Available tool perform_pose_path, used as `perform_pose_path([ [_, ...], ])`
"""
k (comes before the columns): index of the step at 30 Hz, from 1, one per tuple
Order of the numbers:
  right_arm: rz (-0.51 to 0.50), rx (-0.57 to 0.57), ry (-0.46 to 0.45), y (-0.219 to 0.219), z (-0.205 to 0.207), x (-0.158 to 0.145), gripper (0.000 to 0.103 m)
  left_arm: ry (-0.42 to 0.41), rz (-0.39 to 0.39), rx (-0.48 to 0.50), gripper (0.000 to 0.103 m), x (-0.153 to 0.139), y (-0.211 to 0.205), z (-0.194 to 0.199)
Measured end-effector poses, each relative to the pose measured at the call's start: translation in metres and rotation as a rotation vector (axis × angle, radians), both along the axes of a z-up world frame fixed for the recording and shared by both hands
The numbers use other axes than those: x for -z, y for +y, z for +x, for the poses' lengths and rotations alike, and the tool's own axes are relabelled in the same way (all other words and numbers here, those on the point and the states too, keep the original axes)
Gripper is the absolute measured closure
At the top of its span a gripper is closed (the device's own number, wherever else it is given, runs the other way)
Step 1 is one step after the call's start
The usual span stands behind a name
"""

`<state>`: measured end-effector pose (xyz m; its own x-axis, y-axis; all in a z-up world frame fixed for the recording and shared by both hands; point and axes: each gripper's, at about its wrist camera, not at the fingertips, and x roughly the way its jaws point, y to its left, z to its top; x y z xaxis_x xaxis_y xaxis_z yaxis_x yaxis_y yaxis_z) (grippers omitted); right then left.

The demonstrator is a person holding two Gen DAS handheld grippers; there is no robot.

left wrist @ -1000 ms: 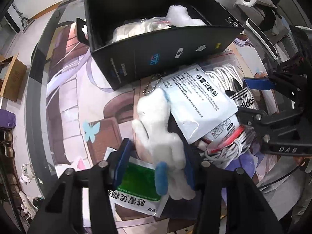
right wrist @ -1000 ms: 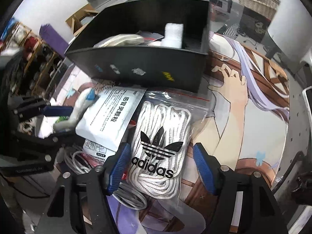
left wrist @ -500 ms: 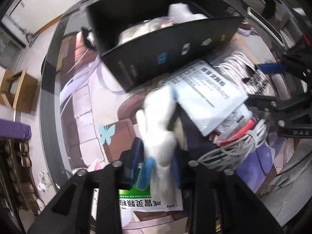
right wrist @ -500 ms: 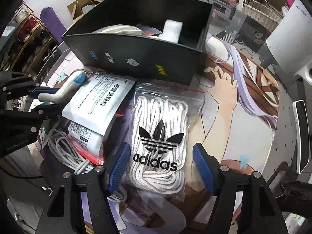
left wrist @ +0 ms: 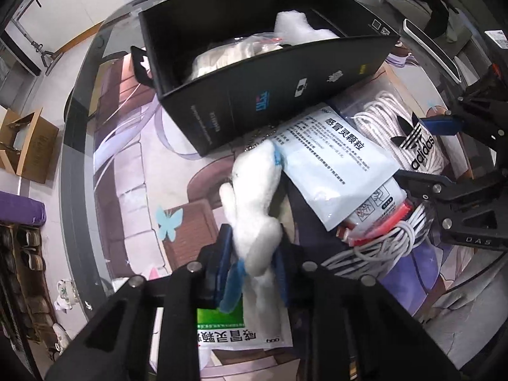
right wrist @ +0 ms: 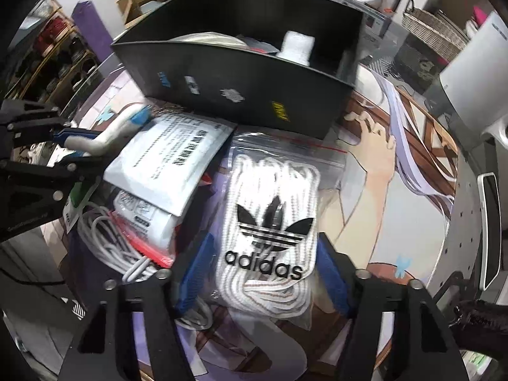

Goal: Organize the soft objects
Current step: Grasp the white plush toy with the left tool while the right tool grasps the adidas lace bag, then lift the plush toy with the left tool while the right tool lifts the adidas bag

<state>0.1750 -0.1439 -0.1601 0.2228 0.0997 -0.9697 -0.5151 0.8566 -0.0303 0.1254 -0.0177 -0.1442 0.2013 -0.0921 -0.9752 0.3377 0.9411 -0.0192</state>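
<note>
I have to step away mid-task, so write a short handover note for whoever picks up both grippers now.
Left gripper: just closed, shut on the plush toy, which still lies on the mat.
Right gripper: jaws have been closing around the laces bag; pads not clearly pressing yet.
Box: already holds some white soft things.
Still out: toy, laces bag, white sachet, green sachet, cable bundle.
Left to do: lift the toy into the box, finish the grip on the laces, then the rest.

Both wrist cameras looked steeply down, close over the table (left wrist: 104, 165); each view shared the black box (left wrist: 285, 85) and, seemingly, the same clutter.
</note>
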Motion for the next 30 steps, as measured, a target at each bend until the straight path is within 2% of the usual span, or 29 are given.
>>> perform_pose_path([
  [4, -0.002, -0.023, -0.009, 0.006, -0.003, -0.003, 0.055, -0.015, 0.004, 0.001, 0.083, -0.001, -0.003, -0.001],
  [9, 0.019, -0.022, -0.011, 0.004, -0.007, -0.007, 0.064, -0.046, -0.034, -0.008, 0.084, -0.014, 0.000, -0.008],
  [15, 0.049, -0.004, -0.043, -0.002, -0.012, -0.025, 0.065, -0.106, -0.054, 0.011, 0.084, -0.032, -0.001, -0.012],
  [22, 0.104, 0.000, -0.151, -0.004, -0.024, -0.057, 0.065, -0.283, -0.081, 0.023, 0.084, -0.065, 0.004, -0.023],
  [27, 0.189, 0.015, -0.295, -0.004, -0.034, -0.090, 0.065, -0.418, -0.125, 0.012, 0.084, -0.091, 0.009, -0.030],
  [29, 0.230, 0.021, -0.361, -0.003, -0.038, -0.104, 0.065, -0.496, -0.139, 0.002, 0.084, -0.104, 0.010, -0.035],
  [30, 0.254, 0.017, -0.397, -0.002, -0.040, -0.111, 0.065, -0.562, -0.134, -0.003, 0.084, -0.113, 0.011, -0.041],
])
